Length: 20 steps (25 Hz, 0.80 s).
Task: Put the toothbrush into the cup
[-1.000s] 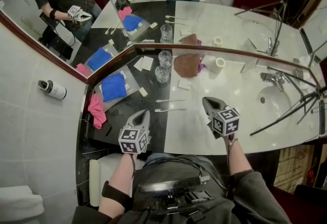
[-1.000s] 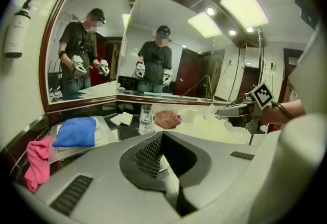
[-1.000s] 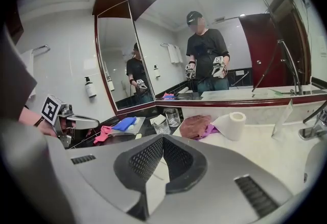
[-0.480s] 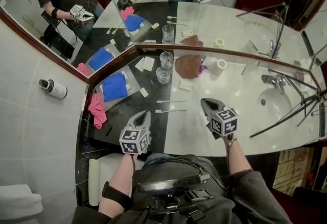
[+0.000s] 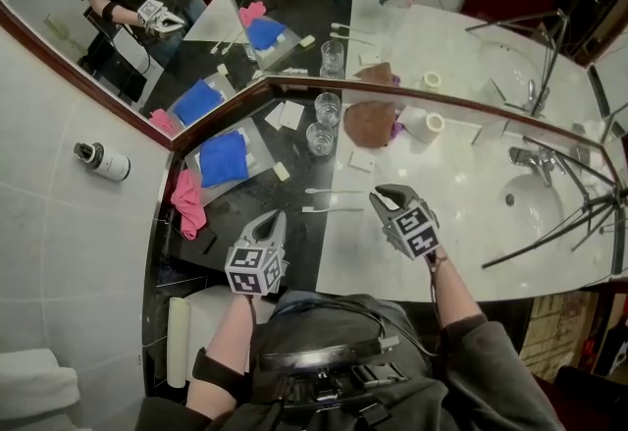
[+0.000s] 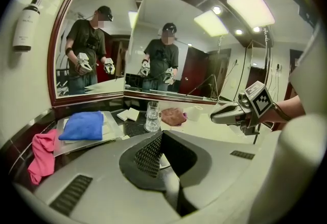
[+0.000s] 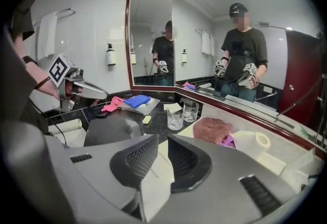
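Bathroom corner, mirrors [image 5: 451, 46] on two walls. Desk [image 5: 471, 223]: black stone on L half, white on R half, sink [image 5: 535, 208] w/ tap [image 5: 530, 160] at R end.

1. Toothbrush [image 5: 334, 210]: white, lying flat across the black/white seam, in front of the person. 2nd brush [image 5: 330, 190] just behind it, parallel, not touching. Neither is in a cup.
2. Cups: 2 clear glasses, upright. Near cup [image 5: 320, 138] and far cup [image 5: 328, 108] stand close together by the mirror edge, behind the brushes and apart from them.
3. R hand-held gripper [image 5: 381, 193]: tips just R of the brush ends, pointing down at the desk. Jaws partly apart, have just been opening, nothing between them. Contact w/ a brush can't be read.
4. L hand-held gripper [image 5: 273, 216]: over the black half, near the brushes' L ends. Jaws pressed together, empty.
5. Behind/R of cups: brown cloth [image 5: 371, 123], paper roll [image 5: 428, 123], white card [image 5: 359, 161].
6. L of cups: white packets [image 5: 287, 115]; tray [image 5: 252, 139] w/ blue cloth [image 5: 224, 158] on it; small white bar [image 5: 283, 172] beside the tray.
7. Far L edge: pink cloth [image 5: 186, 203], crumpled.
8. L wall: bottle [image 5: 103, 161] on the tiles.
9. Below the desk's front, L of the person: rolled white towel [image 5: 177, 341].
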Available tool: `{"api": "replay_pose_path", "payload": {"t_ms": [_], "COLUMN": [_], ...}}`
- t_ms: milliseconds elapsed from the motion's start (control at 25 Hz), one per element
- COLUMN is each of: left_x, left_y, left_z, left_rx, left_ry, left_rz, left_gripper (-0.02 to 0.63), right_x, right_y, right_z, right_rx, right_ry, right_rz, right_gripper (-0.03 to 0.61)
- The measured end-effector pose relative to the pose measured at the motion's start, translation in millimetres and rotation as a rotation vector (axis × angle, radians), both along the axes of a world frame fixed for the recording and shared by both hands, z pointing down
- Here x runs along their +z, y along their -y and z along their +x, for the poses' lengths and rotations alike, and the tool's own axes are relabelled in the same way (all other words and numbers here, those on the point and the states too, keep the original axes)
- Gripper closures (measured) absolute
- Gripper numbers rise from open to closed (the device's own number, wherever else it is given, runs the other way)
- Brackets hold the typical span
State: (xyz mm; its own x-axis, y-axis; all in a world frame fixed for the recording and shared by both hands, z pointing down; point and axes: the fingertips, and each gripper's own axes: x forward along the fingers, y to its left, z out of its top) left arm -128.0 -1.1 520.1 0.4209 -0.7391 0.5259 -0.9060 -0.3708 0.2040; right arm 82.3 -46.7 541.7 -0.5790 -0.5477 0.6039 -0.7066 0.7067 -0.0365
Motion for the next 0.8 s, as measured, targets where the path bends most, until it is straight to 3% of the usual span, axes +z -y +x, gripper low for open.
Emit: {"api": "replay_pose_path", "payload": {"t_ms": [240,560,800], "left_x": [8,25,39], "left_y": [1,2,-1], "left_z": [-8,-11,-20], "left_rx": [-0.020,-0.033,-0.054], "left_ry": [-0.001,-0.012,-0.018], "left_rz": [-0.010,-0.034,-0.060], "left_gripper": [0.612,0.612,0.612], "right_x": [30,97,150], "right_y": [7,21,22], "right_z": [-35,-75,-89], "right_rx": [-0.276,-0.635,-0.752], "right_ry": [-0.214,-0.559,-0.650], "right_rz": [0.028,0.022,-0.086], "right_gripper": [0.438,0.422,0.422]}}
